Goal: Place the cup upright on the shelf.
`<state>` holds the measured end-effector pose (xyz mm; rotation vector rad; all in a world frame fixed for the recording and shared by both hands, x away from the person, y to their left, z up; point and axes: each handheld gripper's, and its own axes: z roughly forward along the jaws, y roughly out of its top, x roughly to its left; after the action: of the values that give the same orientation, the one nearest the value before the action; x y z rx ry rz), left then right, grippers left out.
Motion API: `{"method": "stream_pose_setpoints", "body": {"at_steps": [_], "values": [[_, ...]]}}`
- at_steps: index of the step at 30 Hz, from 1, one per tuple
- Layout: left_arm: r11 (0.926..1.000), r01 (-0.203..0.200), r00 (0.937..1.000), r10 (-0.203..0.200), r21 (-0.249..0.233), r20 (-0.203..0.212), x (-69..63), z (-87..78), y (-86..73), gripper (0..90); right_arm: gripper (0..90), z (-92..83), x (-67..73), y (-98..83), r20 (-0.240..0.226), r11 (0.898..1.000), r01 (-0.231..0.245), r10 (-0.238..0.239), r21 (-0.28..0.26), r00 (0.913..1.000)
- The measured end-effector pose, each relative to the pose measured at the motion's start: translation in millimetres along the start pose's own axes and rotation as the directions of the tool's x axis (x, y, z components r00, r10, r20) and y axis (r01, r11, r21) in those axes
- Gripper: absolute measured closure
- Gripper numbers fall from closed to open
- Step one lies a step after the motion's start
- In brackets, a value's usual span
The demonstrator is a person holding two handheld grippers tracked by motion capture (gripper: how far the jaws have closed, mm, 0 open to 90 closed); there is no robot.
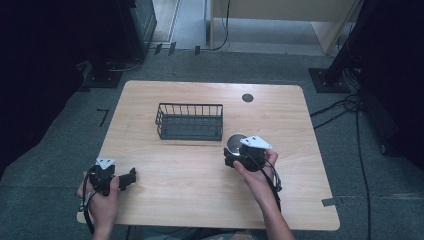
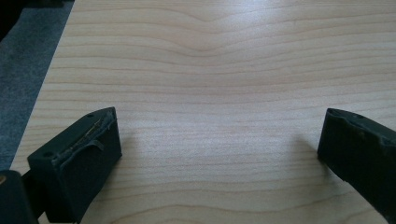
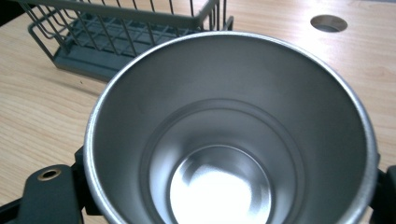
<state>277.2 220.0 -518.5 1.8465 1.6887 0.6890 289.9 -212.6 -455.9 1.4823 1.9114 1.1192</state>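
Grey carpet surrounds the pale wooden desk [image 1: 200,200] I work at. Just ahead and left of my right hand-held gripper [image 1: 234,156] stands the wire basket [image 1: 190,121], empty and open-topped, the nearest thing I could strike. That hand-held gripper sits at the steel cup [image 3: 231,135], a jaw on either side of its wall, seemingly closed on it; the smooth, tapering metal could slip or tip if I squeeze unevenly. My left hand-held gripper [image 2: 219,149] hovers wide open over bare wood, holding nothing, well apart from both.
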Motion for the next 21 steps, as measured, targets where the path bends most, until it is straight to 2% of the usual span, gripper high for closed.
{"method": "stream_pose_setpoints", "body": {"at_steps": [21], "values": [[1.0000, 0.000, 1.0000, 0.000, 0.000, 0.000, 0.0, 0.0, 0.0, 0.0, 16.8, 11.1, 22.8, 29.8, -0.021, 0.999, 0.023, -0.024, -0.034, 0.9995]]}}
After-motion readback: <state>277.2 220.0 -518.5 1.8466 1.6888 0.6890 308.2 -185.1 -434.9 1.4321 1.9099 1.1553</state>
